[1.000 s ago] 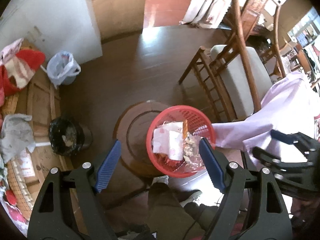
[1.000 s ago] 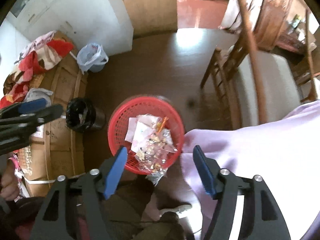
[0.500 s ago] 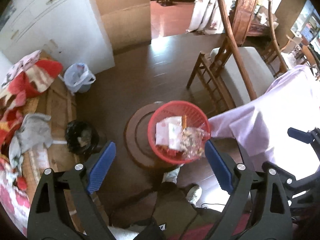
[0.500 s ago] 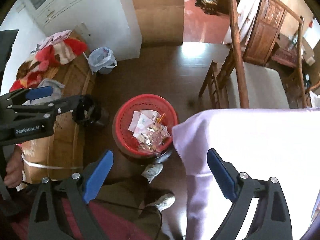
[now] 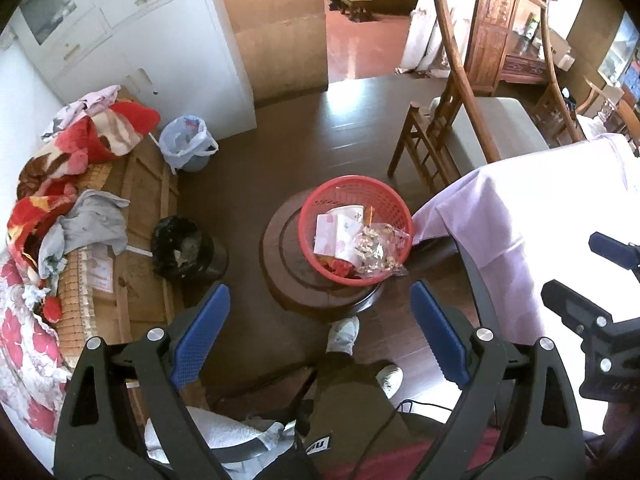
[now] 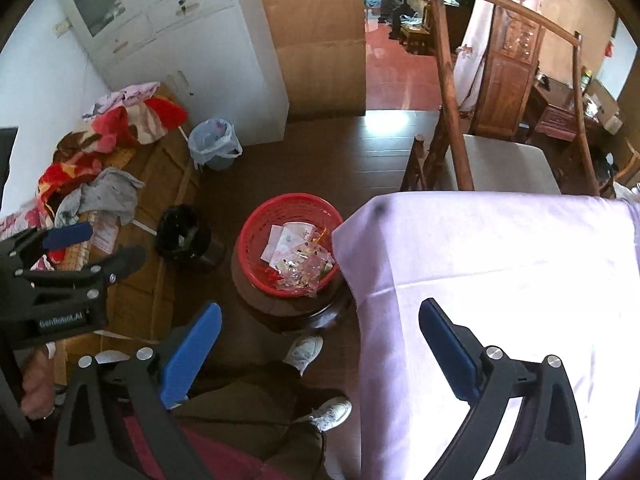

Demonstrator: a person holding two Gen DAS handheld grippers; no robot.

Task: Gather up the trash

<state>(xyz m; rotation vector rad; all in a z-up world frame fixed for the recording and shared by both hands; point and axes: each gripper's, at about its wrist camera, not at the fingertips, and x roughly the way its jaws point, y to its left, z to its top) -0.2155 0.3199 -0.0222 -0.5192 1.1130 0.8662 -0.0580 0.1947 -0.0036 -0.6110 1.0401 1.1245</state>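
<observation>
Both grippers, left (image 5: 320, 330) and right (image 6: 318, 350), empty and wide: scan the lilac tablecloth (image 6: 500, 264) for scraps before returning to the red basket (image 5: 390, 196)

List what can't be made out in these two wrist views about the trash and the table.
- Bottom of the red basket: both views, buried under paper and a clear wrapper.
- Table top under the lilac tablecloth: glare washes it out in both views and the frame edge crops it, so any trash left there can't be seen.
- Black bin contents: too dark and small.
- Stool legs: hidden by its own top.
</observation>
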